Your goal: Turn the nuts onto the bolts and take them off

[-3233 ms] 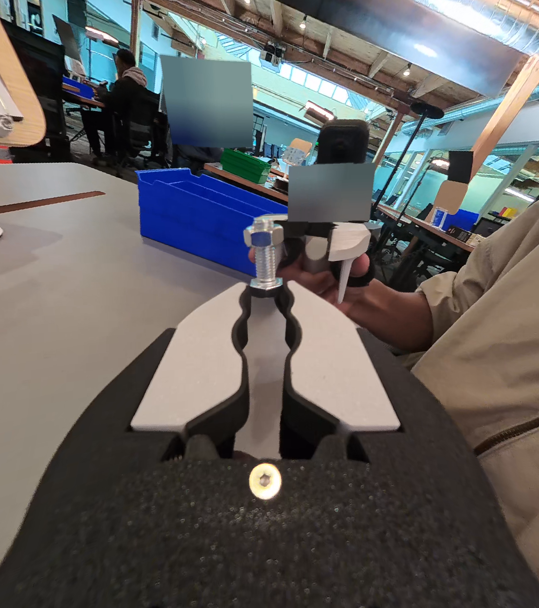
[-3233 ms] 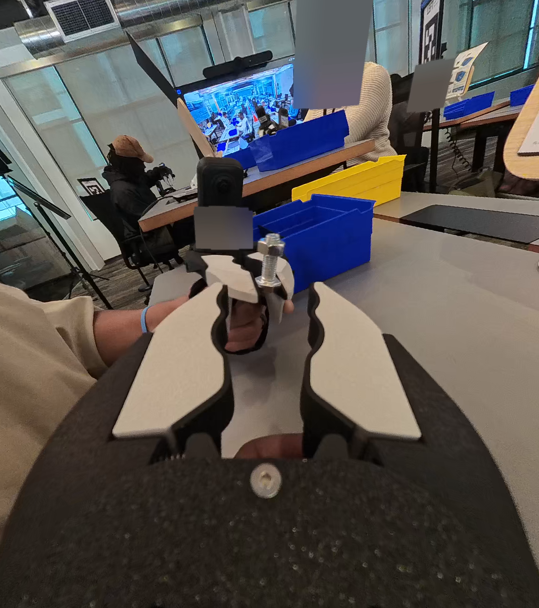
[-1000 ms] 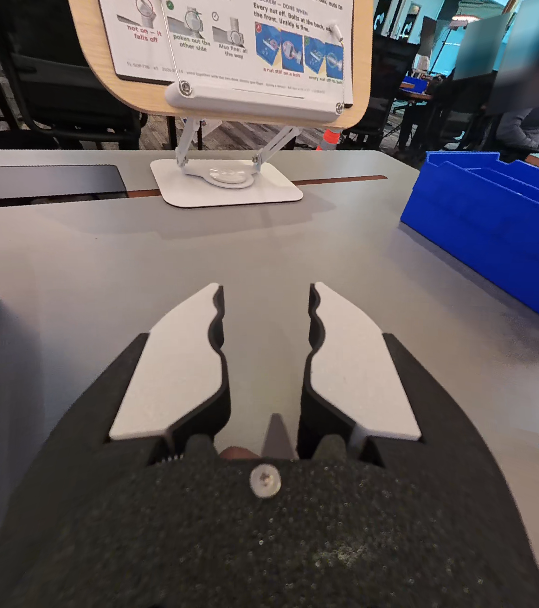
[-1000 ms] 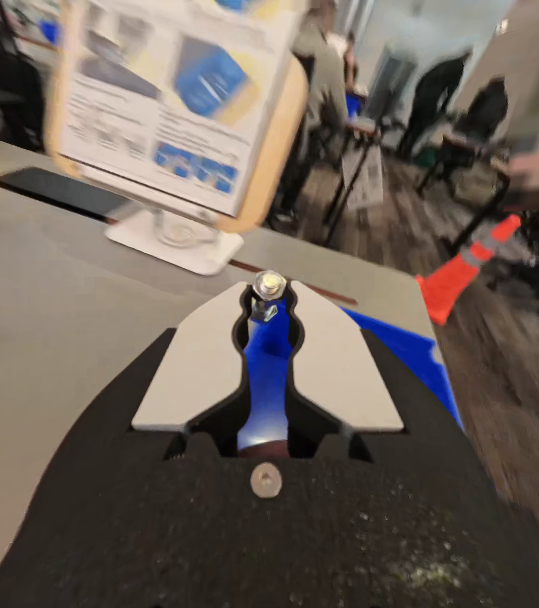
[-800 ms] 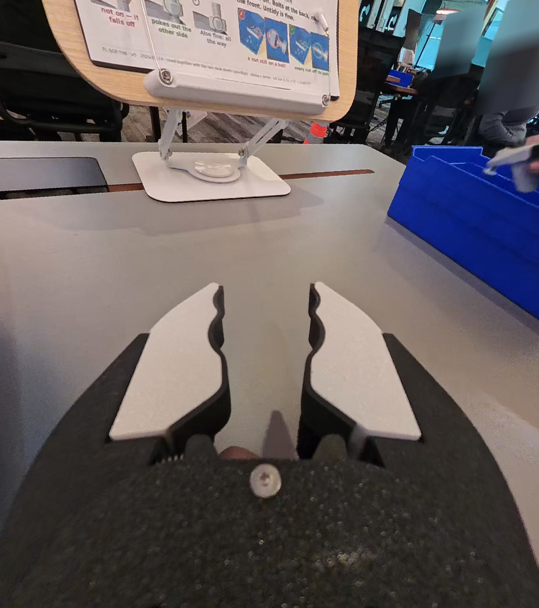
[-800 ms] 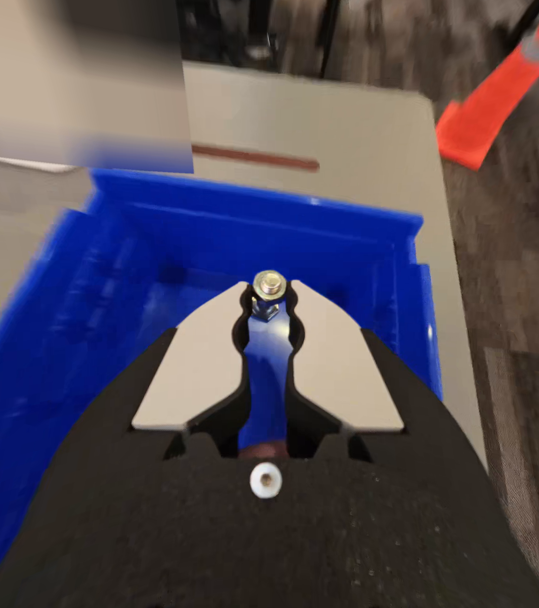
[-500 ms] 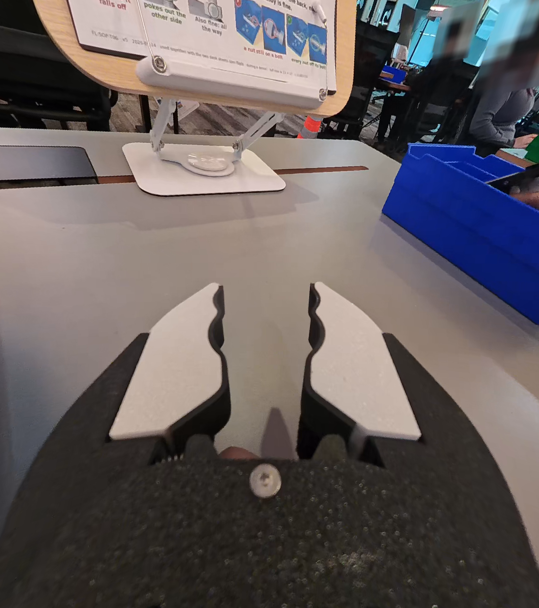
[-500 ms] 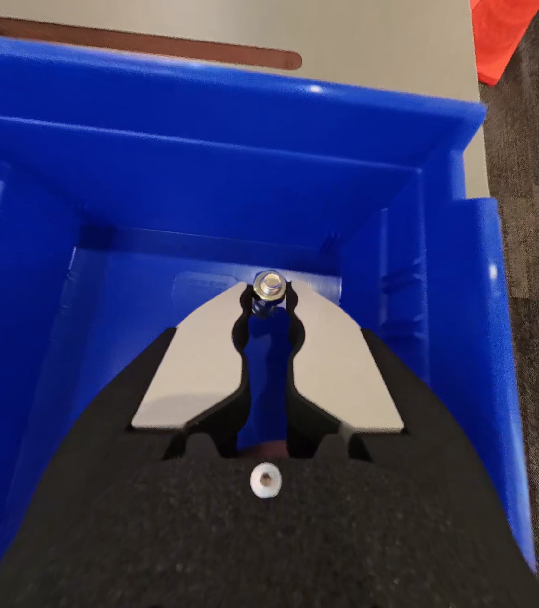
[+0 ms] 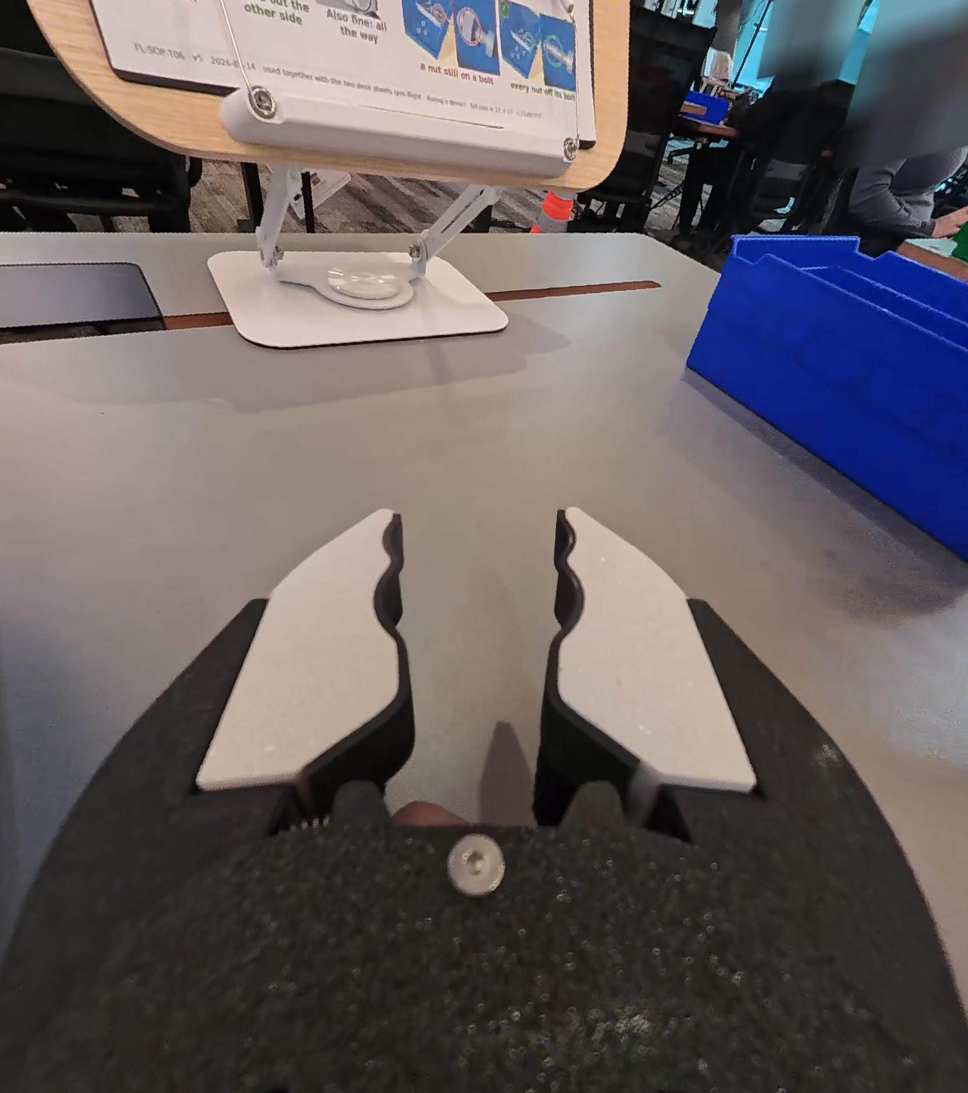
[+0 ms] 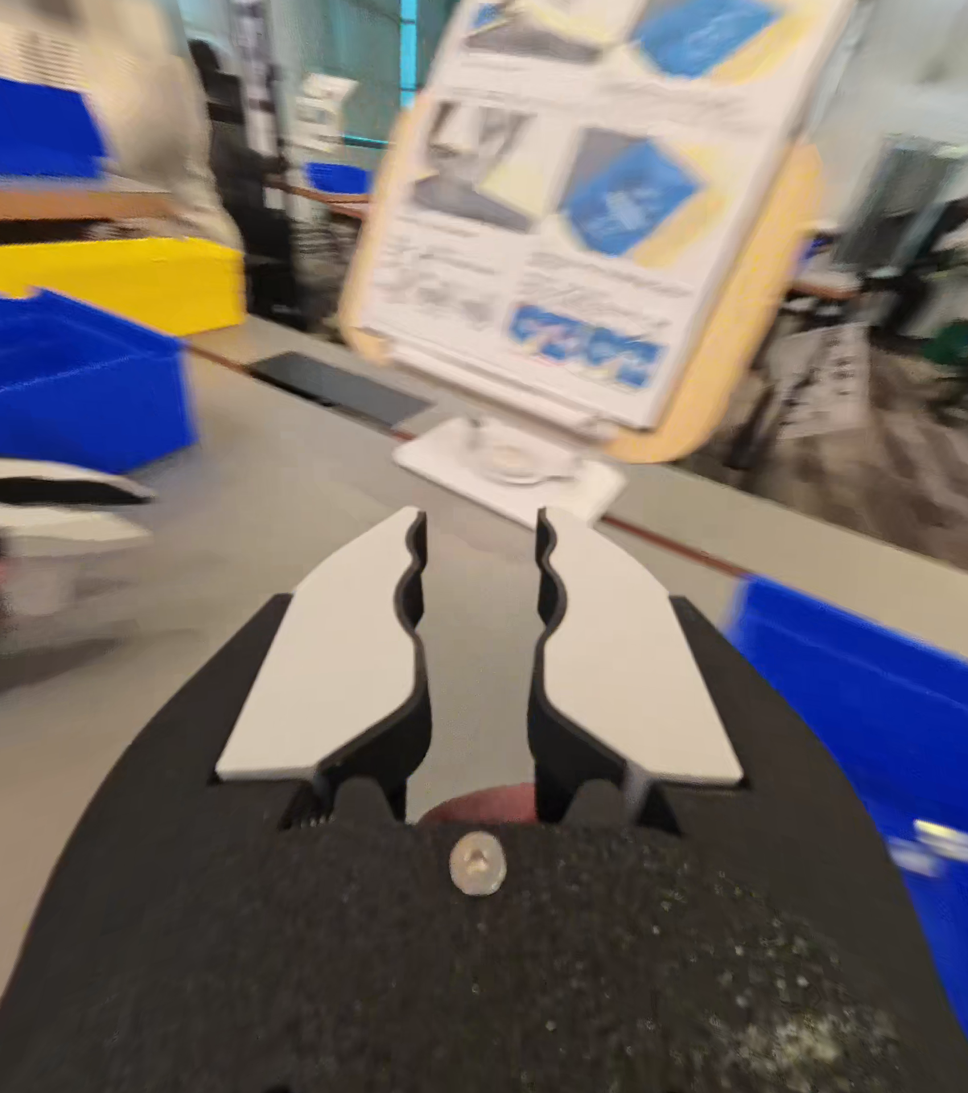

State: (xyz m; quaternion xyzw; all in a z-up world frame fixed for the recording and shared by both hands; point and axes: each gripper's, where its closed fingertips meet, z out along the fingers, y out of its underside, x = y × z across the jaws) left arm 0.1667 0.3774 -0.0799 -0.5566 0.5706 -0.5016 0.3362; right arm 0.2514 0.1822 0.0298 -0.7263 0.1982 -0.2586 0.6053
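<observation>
My left gripper [image 9: 476,514] is open and empty, low over the grey table [image 9: 351,449]. My right gripper [image 10: 480,513] is also open and empty, over the table just left of a blue bin [image 10: 895,710]; this view is motion-blurred. A small blurred silver piece [image 10: 936,846] lies in that bin; it looks like the bolt with its nut. The same bin shows at the right in the left wrist view [image 9: 883,390], its inside hidden. No nut or bolt shows in the left wrist view.
An instruction board on a white stand [image 9: 351,290] sits at the back of the table and also shows in the right wrist view [image 10: 528,461]. A second blue bin [image 10: 55,378] and a yellow bin [image 10: 103,278] are at left. The other gripper [image 10: 26,503] appears blurred at the left edge.
My right gripper held a bolt with a nut, lowered it into the blue bin, then opened and swung up and left out of the bin. My left gripper stayed open and barely shifted.
</observation>
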